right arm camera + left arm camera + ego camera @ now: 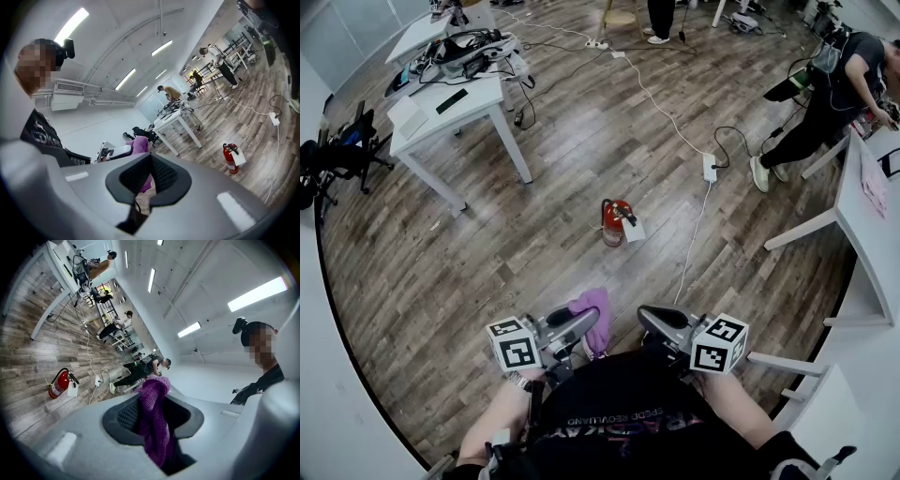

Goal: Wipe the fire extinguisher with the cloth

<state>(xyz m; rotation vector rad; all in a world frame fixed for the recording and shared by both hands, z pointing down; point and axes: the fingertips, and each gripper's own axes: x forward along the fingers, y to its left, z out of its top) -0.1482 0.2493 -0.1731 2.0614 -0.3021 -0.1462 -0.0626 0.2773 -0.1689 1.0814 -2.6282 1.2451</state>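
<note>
- Pinched in the left tongs [587,326]: the purple cloth [593,309], one fold poking out past the tips, the rest hanging below; a secure-looking grip, judging by the left gripper view.
- Closed together on nothing: the right tongs [652,321]; beyond their tips, only the floor [534,262] and a glimpse of the cloth.
- Standing upright on the wood floor, ahead of both tongs and well apart from them: the red extinguisher [615,221], with a white tag [634,231] touching its right side in the head view.
- Judged as the approach step; no contact with the red body yet, no wiping begun.
- Step closer and crouch before reaching, rather than stretching out at full arm.
- Mind the white cable [694,234] and the power strip [710,168] lying near the extinguisher on its right; come in from the side away from them.
- Lead with the loose fold, not the bare tips, to avoid scraping hard plastic on the paint.
- Probably worth opening the right tongs and steadying the valve end first, against tipping or sliding under a sideways stroke.
- Wipe in long strokes from top to base, working round the body; skirt the tag instead of snagging it.
- Check the cloth now and then; re-pinch at the first sign of slipping.
</note>
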